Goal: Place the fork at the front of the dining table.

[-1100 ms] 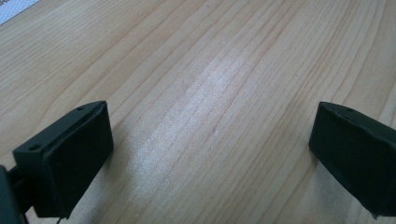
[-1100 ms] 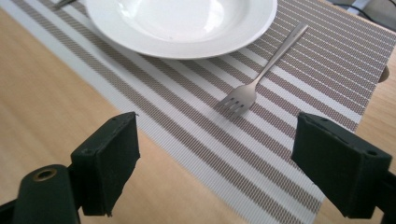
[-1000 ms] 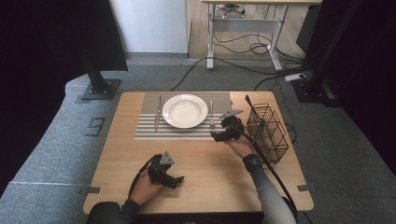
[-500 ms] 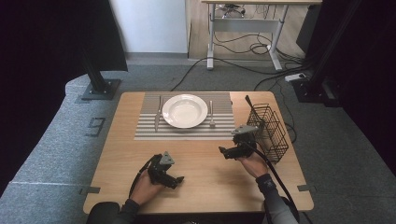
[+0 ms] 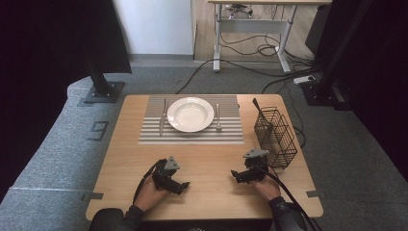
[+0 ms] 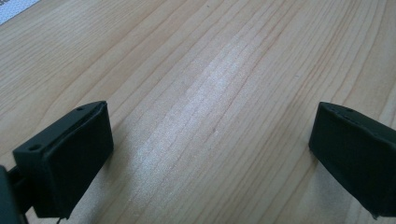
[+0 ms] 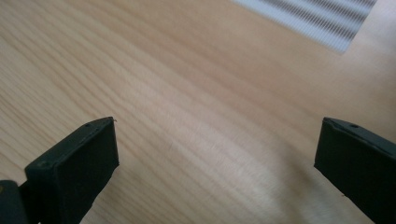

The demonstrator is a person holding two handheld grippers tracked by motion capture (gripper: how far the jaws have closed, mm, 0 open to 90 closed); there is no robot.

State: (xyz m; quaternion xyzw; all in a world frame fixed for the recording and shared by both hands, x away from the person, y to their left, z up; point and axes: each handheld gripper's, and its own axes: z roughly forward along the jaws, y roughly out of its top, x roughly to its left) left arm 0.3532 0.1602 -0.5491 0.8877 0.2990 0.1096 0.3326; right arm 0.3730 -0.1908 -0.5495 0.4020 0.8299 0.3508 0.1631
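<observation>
Grey carpet runs all round a light wooden table, with black stands at both sides and a desk with loose cables at the back of the room. On the far half of the table lies a striped placemat, and on it sits a white plate with a knife just beside it on the left and a fork just beside it on the right. Over at the table's right edge stands a black wire basket with a dark utensil handle poking up out of its far corner (too small to tell what it is).

The person's forearms come in from the bottom edge. The left tool sits low over bare wood at the near left, well apart from the placemat. In the left gripper view its two black jaws are spread wide with nothing but wood grain between them, and a sliver of the placemat shows in the top left corner.

The right tool is at the near right, just beside the basket's near corner. The right gripper view shows its jaws spread wide too, empty, pointing across bare wood toward a corner of the placemat at top right.
</observation>
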